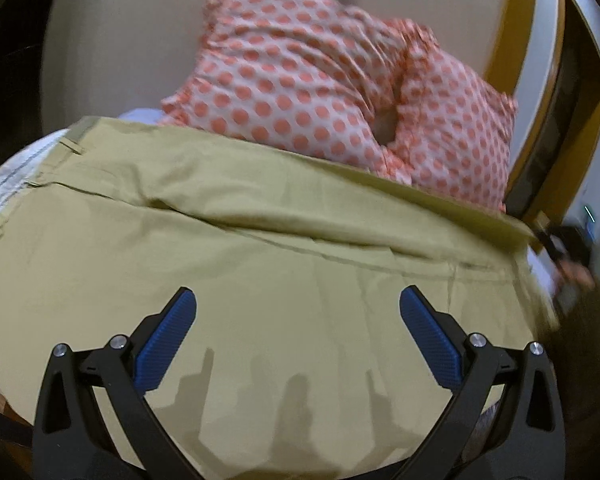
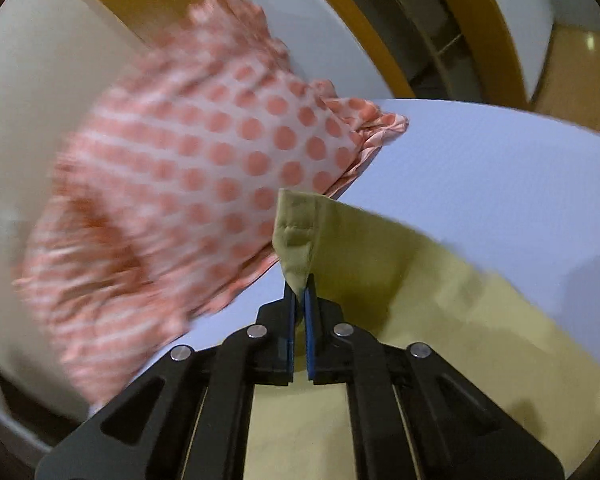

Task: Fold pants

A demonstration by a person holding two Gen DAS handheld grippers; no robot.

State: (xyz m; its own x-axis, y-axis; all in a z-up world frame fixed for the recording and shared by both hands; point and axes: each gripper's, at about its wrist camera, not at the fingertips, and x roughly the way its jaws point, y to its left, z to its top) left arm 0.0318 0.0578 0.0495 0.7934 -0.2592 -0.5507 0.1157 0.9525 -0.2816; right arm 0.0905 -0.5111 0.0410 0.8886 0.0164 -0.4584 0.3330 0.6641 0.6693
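Khaki pants lie spread on the bed, the waistband with belt loops at the left in the left wrist view. My left gripper is open and empty, hovering just above the pants' near part. In the right wrist view my right gripper is shut on a hemmed corner of the pants and holds it lifted above the light sheet. The right gripper also shows, blurred, at the pants' right end in the left wrist view.
A white pillow with orange dots lies behind the pants, close to the held corner in the right wrist view. A wooden frame and a wall stand behind the bed.
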